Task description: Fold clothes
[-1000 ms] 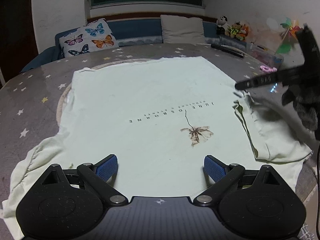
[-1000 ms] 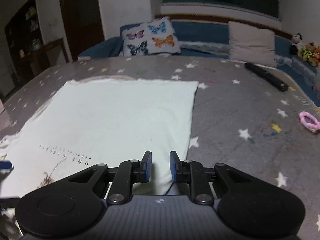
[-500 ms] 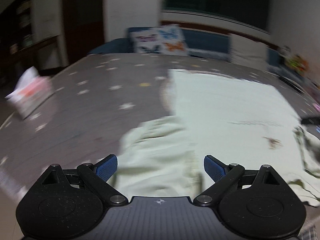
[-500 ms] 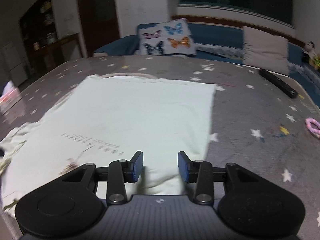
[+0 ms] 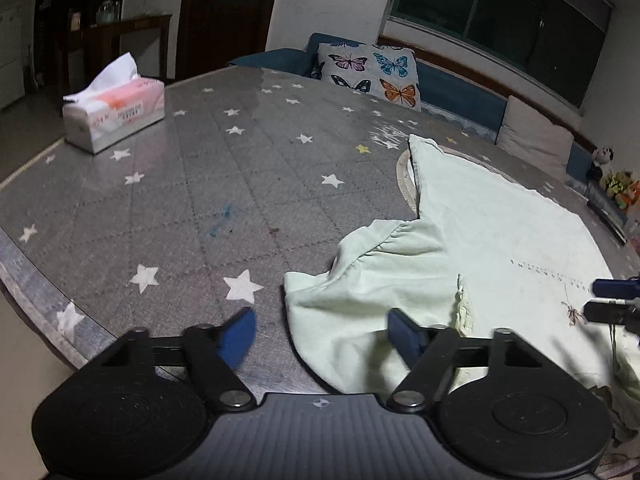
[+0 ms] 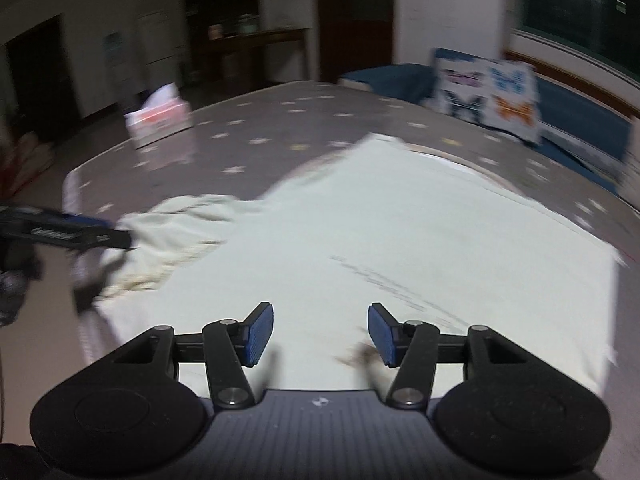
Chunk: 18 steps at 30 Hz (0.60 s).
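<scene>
T-shirt [image 5: 492,240], pale green with a line of printed text and a small leaf motif, lies spread print-up on the star-patterned table [image 5: 208,200], filling the centre and right of the left wrist frame and most of the centre of the right wrist frame. Body panel: flat and smooth across its width. Left-frame sleeve [image 5: 360,280]: gathered and rumpled, extending outward from the body at lower centre of the left wrist frame; not folded inward. At the lower right edge of that frame a further bunched portion of fabric is visible, but its arrangement cannot be determined. Left gripper [image 5: 322,330]: jaws wide apart, holding nothing, positioned low with the sleeve edge lying between the two blue pads. Right gripper [image 6: 320,334]: jaws wide apart, holding nothing, positioned over the lower part of the body panel near the leaf motif; this view is motion-blurred. Progress assessment: the garment is laid out flat, and no completed fold across the body is visible; sleeve folds and body folds appear to remain. A tissue box [image 5: 114,114] stands well apart at upper left and a butterfly cushion [image 5: 370,70] sits beyond the table at upper centre.
</scene>
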Each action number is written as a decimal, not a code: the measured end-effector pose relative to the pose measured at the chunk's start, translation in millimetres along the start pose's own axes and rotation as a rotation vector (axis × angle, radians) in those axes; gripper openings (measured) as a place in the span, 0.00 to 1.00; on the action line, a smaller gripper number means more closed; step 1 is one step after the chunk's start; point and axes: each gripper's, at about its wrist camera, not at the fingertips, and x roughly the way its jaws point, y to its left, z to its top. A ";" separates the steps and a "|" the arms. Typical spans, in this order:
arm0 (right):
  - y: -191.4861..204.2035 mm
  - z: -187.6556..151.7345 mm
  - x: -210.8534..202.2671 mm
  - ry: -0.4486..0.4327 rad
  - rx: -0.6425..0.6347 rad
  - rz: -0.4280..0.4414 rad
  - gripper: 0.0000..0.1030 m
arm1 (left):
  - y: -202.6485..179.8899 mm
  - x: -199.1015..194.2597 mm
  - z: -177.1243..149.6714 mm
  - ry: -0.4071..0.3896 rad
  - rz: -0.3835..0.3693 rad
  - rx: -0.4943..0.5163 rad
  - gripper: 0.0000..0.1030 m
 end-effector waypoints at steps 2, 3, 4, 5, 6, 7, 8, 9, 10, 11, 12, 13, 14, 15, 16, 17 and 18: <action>17.4 5.6 8.9 0.008 -0.034 0.034 0.53 | 3.8 0.4 0.3 -0.004 -0.011 -0.010 0.54; 25.5 8.0 13.6 0.014 -0.049 0.050 0.53 | 5.7 0.6 0.4 -0.006 -0.016 -0.015 0.52; 36.4 10.8 20.3 0.022 -0.071 0.069 0.53 | 7.5 0.8 0.6 -0.008 -0.022 -0.020 0.51; 44.8 12.7 25.6 0.028 -0.090 0.081 0.53 | 9.3 0.7 0.6 -0.009 -0.027 -0.026 0.51; 53.8 13.6 29.7 0.032 -0.113 0.089 0.53 | 10.7 -0.8 0.0 -0.009 -0.035 -0.035 0.51; 62.0 14.1 33.0 0.034 -0.135 0.097 0.54 | 12.0 -2.2 -0.6 -0.009 -0.042 -0.043 0.51; 70.0 14.5 36.2 0.037 -0.156 0.104 0.54 | 12.5 -3.7 -1.4 -0.009 -0.043 -0.046 0.52; 76.3 14.0 38.6 0.041 -0.175 0.111 0.54 | 13.1 -5.1 -2.4 -0.009 -0.046 -0.050 0.52; 82.5 13.4 41.0 0.044 -0.193 0.117 0.54 | 13.8 -5.9 -3.3 -0.009 -0.049 -0.055 0.52; 88.3 12.7 43.6 0.048 -0.213 0.119 0.54 | 14.3 -6.6 -4.1 -0.012 -0.051 -0.061 0.52; 92.4 11.7 45.4 0.053 -0.227 0.120 0.54 | 14.6 -6.8 -4.5 -0.014 -0.052 -0.063 0.52; 96.6 10.6 47.2 0.057 -0.242 0.120 0.54 | 14.6 -6.3 -4.5 -0.016 -0.054 -0.064 0.52; 100.3 9.6 48.9 0.061 -0.254 0.121 0.54 | 14.2 -5.7 -4.7 -0.019 -0.058 -0.060 0.51; 100.4 9.1 49.1 0.062 -0.253 0.121 0.54 | 13.7 -5.1 -4.8 -0.022 -0.063 -0.057 0.51; 100.5 8.6 49.2 0.062 -0.253 0.121 0.54 | 13.6 -4.3 -4.8 -0.024 -0.068 -0.053 0.48; 100.6 8.1 49.4 0.063 -0.252 0.121 0.54 | 13.7 -3.0 -4.6 -0.024 -0.077 -0.051 0.35; 100.7 7.6 49.5 0.063 -0.251 0.121 0.54 | 13.9 -1.6 -4.3 -0.023 -0.084 -0.050 0.28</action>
